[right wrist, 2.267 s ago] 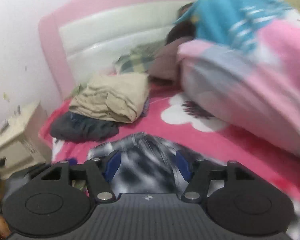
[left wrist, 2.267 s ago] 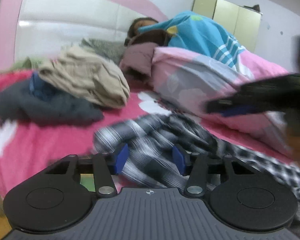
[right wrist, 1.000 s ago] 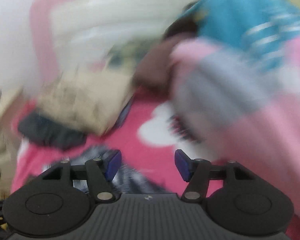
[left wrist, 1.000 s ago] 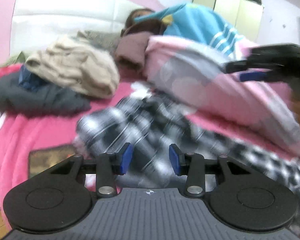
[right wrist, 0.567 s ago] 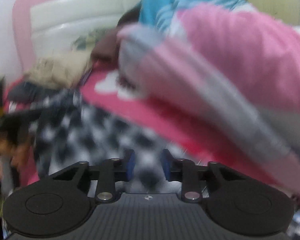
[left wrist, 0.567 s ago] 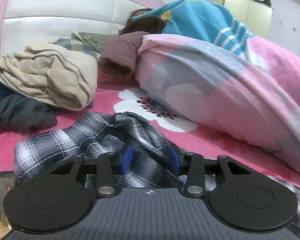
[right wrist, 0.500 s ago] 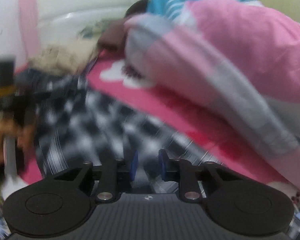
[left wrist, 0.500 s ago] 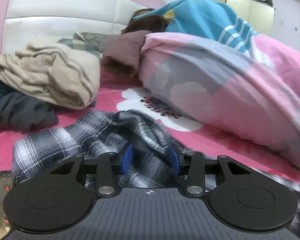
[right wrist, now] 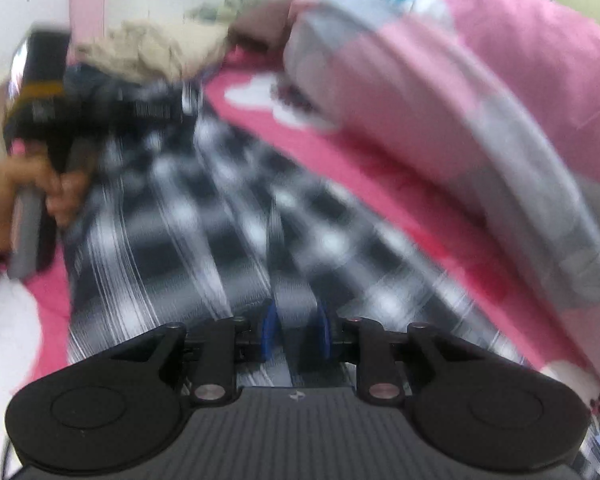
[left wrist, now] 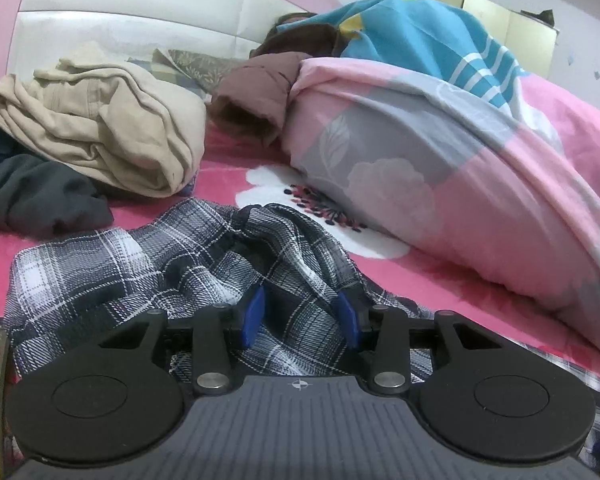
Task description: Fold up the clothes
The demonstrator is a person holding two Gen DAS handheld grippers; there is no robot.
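— Where's the shirt?

— The plaid shirt (left wrist: pixel 148 264) lies stretched along the pink bed (left wrist: pixel 228 176), beside the rolled quilt (left wrist: pixel 440 168) and short of the beige clothes (left wrist: pixel 100 120) near the headboard.

— And the tongs?

— The left gripper (left wrist: pixel 300 316) is clamped on a bunched fold at one end. The right gripper (right wrist: pixel 296 330), having just narrowed, pinches a ridge of cloth at the other end.
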